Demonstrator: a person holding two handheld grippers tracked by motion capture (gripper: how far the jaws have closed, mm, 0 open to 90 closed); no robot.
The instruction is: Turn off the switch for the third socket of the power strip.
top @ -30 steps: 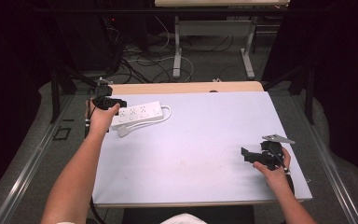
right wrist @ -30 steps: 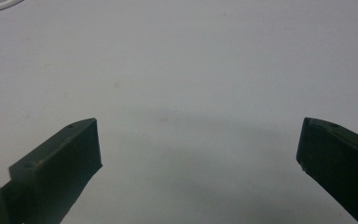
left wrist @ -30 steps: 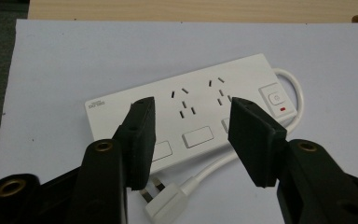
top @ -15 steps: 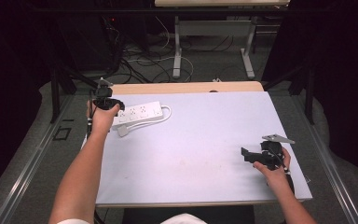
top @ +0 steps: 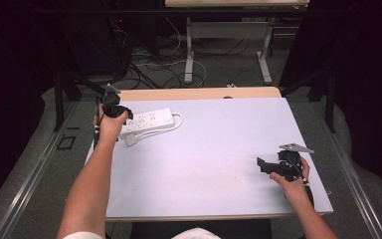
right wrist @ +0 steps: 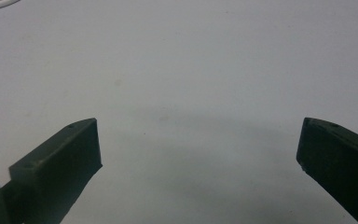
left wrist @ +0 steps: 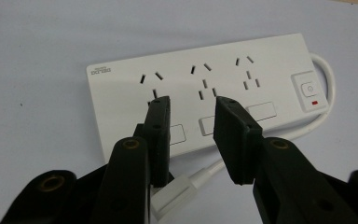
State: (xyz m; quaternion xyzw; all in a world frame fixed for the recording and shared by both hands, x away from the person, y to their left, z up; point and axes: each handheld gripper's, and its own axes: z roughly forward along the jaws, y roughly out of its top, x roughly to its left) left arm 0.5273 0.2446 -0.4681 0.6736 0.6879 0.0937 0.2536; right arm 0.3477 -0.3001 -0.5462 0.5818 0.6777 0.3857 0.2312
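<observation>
Your left gripper (left wrist: 191, 135) hangs jaws apart just over the power strip (left wrist: 205, 88) at the table's far left; its long axis runs crosswise to them; your right gripper (top: 278, 167), wide open, rests well away.

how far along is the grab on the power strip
Early. Done: the left gripper is at the power strip, jaws open with a gap between them, poised above its near edge. In hand: nothing is clamped; the strip lies flat on the table, its cord looped at the switch end. Left: closing on the strip and moving it. The right gripper waits open over bare table.
</observation>
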